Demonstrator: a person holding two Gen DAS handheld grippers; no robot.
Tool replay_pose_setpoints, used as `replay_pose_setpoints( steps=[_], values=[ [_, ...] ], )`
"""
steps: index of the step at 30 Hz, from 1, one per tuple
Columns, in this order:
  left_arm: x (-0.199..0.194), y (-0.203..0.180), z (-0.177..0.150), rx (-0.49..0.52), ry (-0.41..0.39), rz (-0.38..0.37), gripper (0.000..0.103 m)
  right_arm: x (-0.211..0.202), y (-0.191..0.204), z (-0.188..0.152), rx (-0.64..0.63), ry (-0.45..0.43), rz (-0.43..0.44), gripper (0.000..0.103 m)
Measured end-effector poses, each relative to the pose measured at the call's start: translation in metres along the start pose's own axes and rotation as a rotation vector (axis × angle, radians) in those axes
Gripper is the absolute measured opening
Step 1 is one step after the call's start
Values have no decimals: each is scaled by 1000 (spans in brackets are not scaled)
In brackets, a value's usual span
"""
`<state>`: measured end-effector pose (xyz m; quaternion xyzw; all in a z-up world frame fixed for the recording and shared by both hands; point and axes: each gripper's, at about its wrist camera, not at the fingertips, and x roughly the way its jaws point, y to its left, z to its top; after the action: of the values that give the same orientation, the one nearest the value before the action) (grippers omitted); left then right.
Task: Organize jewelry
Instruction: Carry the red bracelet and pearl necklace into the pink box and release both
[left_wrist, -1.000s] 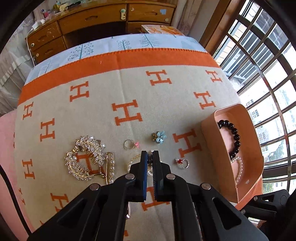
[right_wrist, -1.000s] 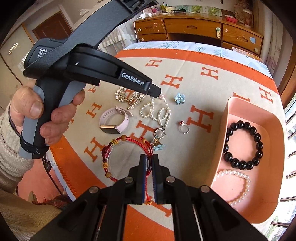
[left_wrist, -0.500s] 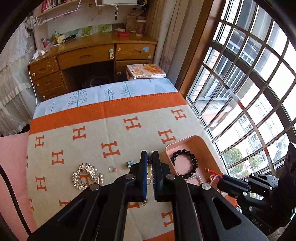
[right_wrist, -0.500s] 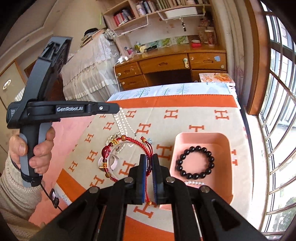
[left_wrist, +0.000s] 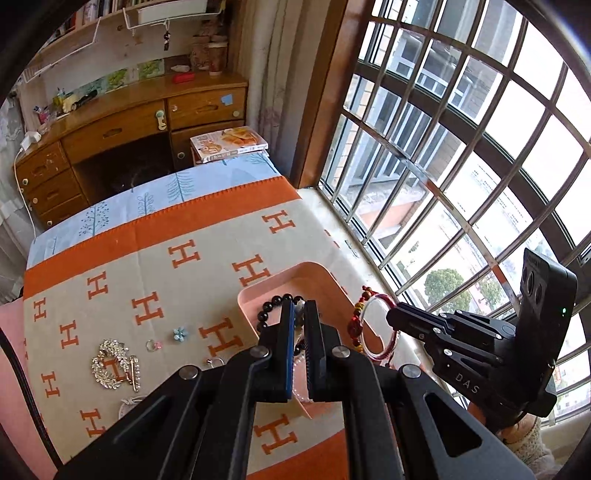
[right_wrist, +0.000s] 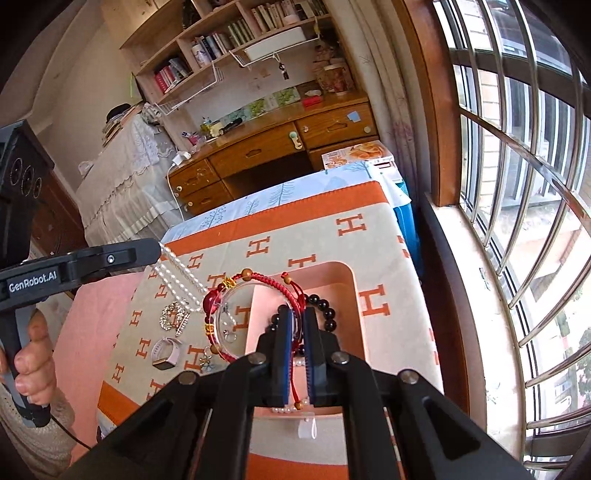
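Two handheld tools hang above a beige blanket with orange H letters: the left tool is clamped tight on a dangling white pearl necklace, and the right tool is clamped tight on a red braided cord bracelet with beads. Directly below both sits the shallow pink tray, already holding a black bead bracelet and a white pearl bracelet. Left of the tools, a gold rhinestone hair clip, small rings, a blue flower charm and a pale pink smartwatch still wait, so I judge the sorting roughly half done.
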<state>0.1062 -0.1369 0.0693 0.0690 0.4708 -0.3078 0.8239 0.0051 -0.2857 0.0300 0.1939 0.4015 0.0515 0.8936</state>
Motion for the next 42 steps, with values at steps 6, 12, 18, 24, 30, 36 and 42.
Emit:
replay_pose_setpoints(
  steps=[6,12,18,24,30,36,42],
  values=[
    [30,-21,-16,45,85,-19,3,4,-19,-5,46,5,-23,6],
    [62,-31,-33,64,170,-22,3,8,-23,-6,59,8,-24,6],
    [76,-35,-48,75,230,-58,3,15,-24,-8,55,23,-35,6],
    [75,-25,-53,58,240,-24,6,29,-20,-6,46,46,-36,6],
    [57,3,-49,12,185,41,20,59,-10,3,38,112,-38,6],
    [40,39,-49,-58,145,88,27,101,-3,10,15,193,-91,6],
    [24,74,-54,-119,116,132,33,128,0,11,11,274,-142,10]
  ],
)
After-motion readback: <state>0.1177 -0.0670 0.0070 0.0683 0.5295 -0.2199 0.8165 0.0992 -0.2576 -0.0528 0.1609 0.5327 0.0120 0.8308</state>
